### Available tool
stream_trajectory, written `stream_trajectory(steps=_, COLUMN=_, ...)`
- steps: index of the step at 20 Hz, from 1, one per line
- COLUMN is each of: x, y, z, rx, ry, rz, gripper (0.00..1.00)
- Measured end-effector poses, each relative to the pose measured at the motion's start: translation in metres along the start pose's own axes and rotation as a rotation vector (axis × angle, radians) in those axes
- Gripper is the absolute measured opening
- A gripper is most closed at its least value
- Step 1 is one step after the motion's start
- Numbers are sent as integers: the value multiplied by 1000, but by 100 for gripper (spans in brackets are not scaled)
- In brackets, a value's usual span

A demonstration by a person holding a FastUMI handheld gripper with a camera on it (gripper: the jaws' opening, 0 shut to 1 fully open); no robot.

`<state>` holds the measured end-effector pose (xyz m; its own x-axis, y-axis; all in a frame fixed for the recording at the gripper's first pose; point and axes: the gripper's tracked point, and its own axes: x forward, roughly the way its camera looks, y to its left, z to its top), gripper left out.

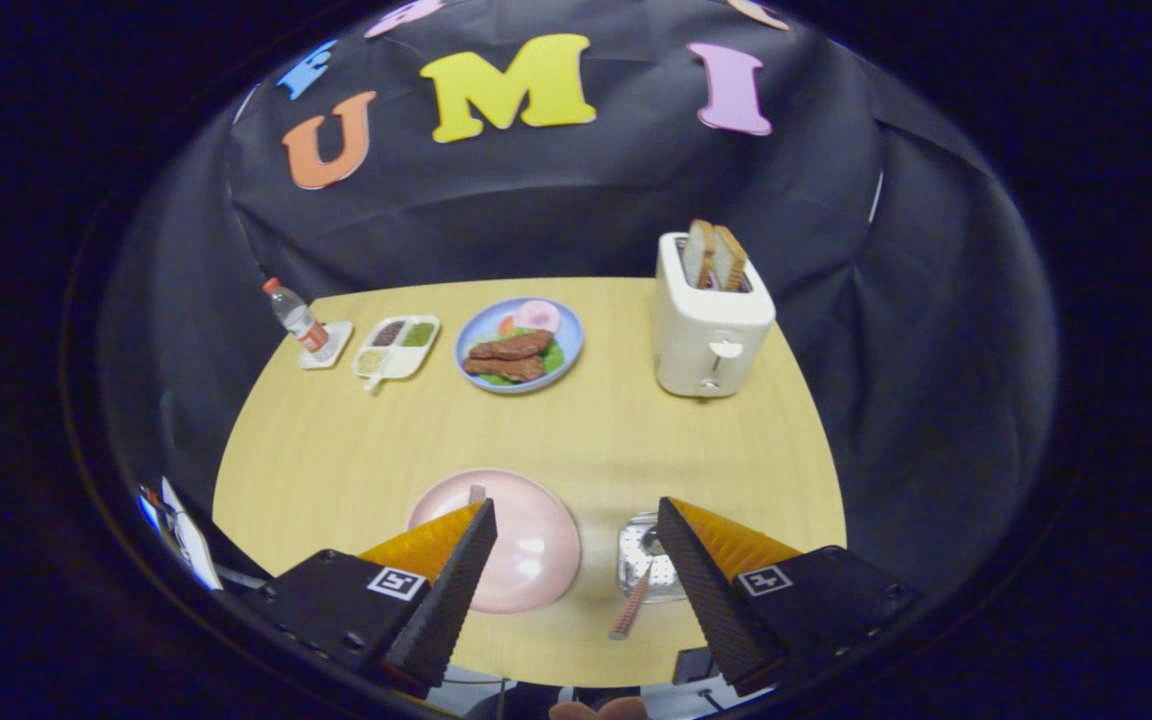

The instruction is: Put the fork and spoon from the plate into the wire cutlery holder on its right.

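Note:
A pink plate [526, 545] lies on the wooden table just ahead of my fingers, its left part hidden under the left finger [456, 580]. A small grey end of a utensil [477, 492] pokes out at that finger's tip; I cannot tell which utensil it is. To the plate's right stands the wire cutlery holder [641, 550], partly behind the right finger [706, 580]. A utensil with a reddish handle [631, 610] leans out of it toward me. My gripper [576, 505] is open above the table, with nothing between its fingers.
At the back right a white toaster [711, 330] holds two toast slices. A blue plate of food [519, 345], a white divided tray [396, 347] and a small bottle [293, 315] line the table's far side. The table [356, 440] has a rounded front edge.

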<state>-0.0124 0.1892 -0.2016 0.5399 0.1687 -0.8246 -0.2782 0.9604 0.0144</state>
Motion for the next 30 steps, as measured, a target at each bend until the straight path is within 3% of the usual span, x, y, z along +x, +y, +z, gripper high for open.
stream_trajectory(steps=5, x=28, y=72, z=-48, rx=-13, ry=-58, rz=75, gripper=97)
stream_trajectory(steps=11, x=73, y=90, z=-124, rx=-15, ry=5, rz=33, gripper=97)
stream_trajectory(steps=16, x=96, y=96, z=-146, rx=-21, ry=31, rz=3, gripper=92)
stream_trajectory(steps=23, x=119, y=93, z=-153, rx=-18, ry=64, rz=-30, gripper=52)
stream_trajectory(steps=25, x=123, y=90, z=-154, rx=-20, ry=71, rz=-49, gripper=34)
stream_trajectory(steps=26, x=125, y=90, z=-156, rx=-19, ry=81, rz=-53, gripper=20)
stream_trajectory(steps=30, x=126, y=87, z=-158, rx=-2, ry=122, rz=-62, gripper=9)
